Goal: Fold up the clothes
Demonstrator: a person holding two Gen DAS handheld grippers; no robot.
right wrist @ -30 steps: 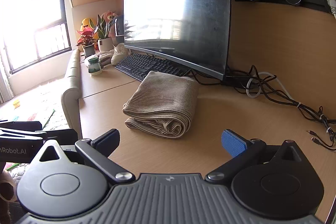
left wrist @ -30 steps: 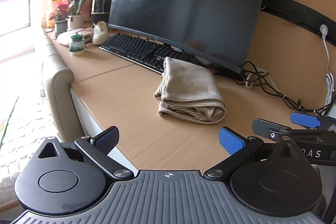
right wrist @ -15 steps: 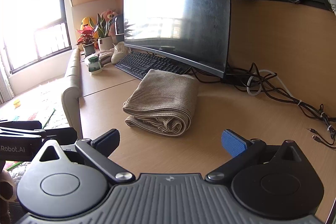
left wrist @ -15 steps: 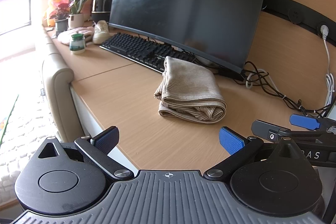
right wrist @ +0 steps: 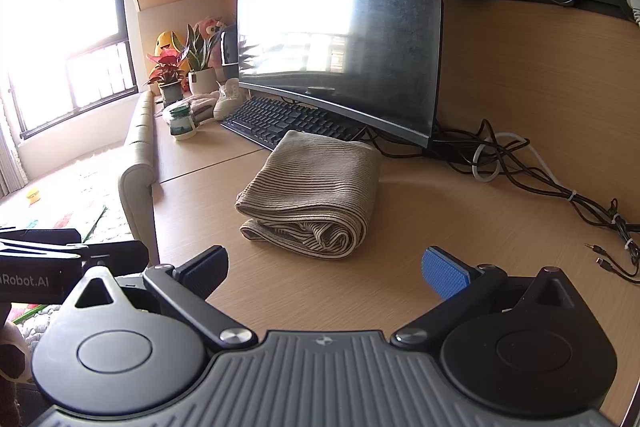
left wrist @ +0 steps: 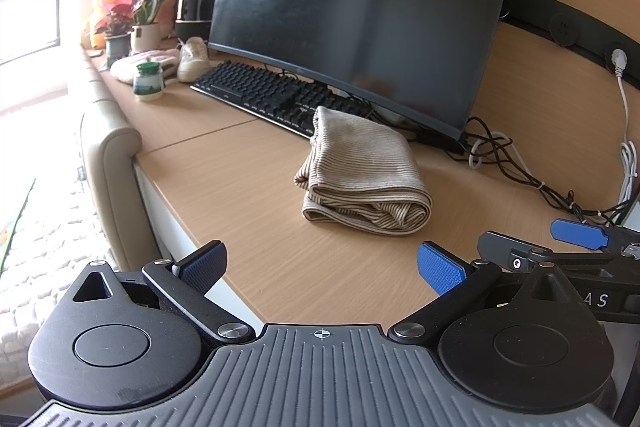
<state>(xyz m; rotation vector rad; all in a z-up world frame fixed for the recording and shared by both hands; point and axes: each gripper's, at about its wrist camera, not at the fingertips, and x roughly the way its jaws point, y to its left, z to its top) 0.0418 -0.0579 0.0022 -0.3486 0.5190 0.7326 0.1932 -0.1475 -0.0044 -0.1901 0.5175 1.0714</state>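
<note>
A beige striped garment (left wrist: 364,175) (right wrist: 316,191) lies folded in a thick bundle on the wooden desk (left wrist: 248,183), in front of the keyboard. My left gripper (left wrist: 320,265) is open and empty, held back from the bundle near the desk's front edge. My right gripper (right wrist: 324,269) is also open and empty, a short way in front of the bundle. The right gripper's blue-padded fingers (left wrist: 576,233) show at the right of the left wrist view. The left gripper's body (right wrist: 40,267) shows at the left of the right wrist view.
A large dark monitor (left wrist: 360,19) and black keyboard (left wrist: 276,95) stand behind the garment. Tangled cables (right wrist: 540,179) lie at the right. A small jar (left wrist: 148,81), a shoe, potted plants (left wrist: 120,27) and plush toys sit far left. A padded chair arm (left wrist: 108,163) borders the desk's left edge.
Both views have shifted very slightly; the garment has not moved and both grippers have stayed open.
</note>
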